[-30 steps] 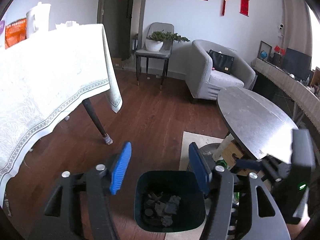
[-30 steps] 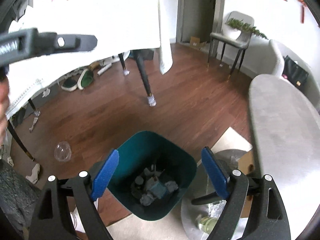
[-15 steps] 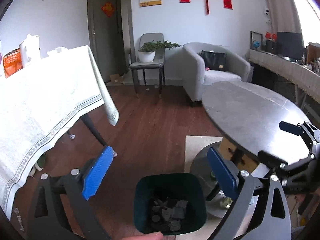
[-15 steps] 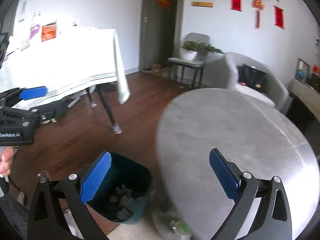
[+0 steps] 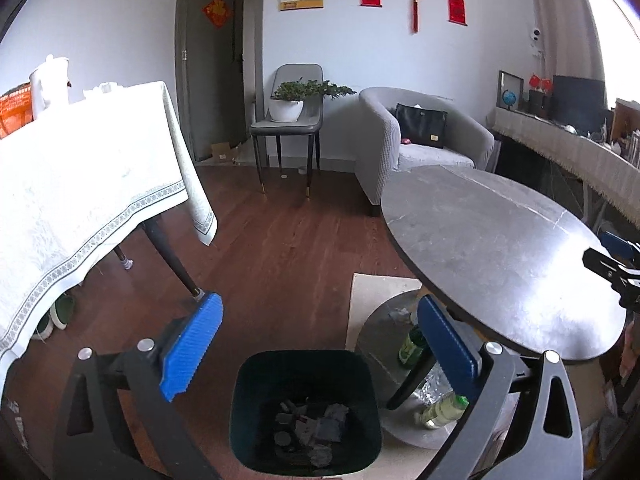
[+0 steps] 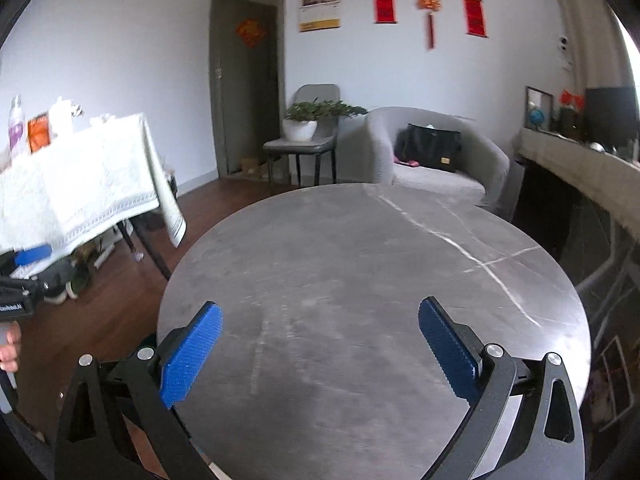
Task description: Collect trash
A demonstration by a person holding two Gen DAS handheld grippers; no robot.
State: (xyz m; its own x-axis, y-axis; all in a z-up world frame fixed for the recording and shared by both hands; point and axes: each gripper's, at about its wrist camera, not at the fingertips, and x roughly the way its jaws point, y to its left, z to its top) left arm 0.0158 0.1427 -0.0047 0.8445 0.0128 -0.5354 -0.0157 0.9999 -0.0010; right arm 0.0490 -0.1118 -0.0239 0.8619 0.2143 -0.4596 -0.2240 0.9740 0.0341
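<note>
A dark green bin [image 5: 256, 368] stands on the floor with several pieces of crumpled grey trash [image 5: 316, 426] inside. My left gripper [image 5: 320, 344] is open and empty, held above the bin. My right gripper [image 6: 320, 352] is open and empty over the round grey table [image 6: 360, 260], whose top is bare. The table also shows in the left wrist view [image 5: 500, 248]. Part of the right gripper [image 5: 612, 264] shows at the right edge of the left wrist view. Part of the left gripper [image 6: 28, 260] shows at the left edge of the right wrist view.
Bottles [image 5: 440, 406] lie on the round table's base beside the bin. A table with a white cloth [image 5: 80, 184] stands left. A grey armchair [image 5: 424, 144] and a chair with a potted plant [image 5: 292, 108] stand at the far wall. Wooden floor [image 5: 288, 248] lies between.
Both grippers have risen and tilted up from the bin. The right gripper has swung right, from above the bin to over the round table top. Both stay open.
</note>
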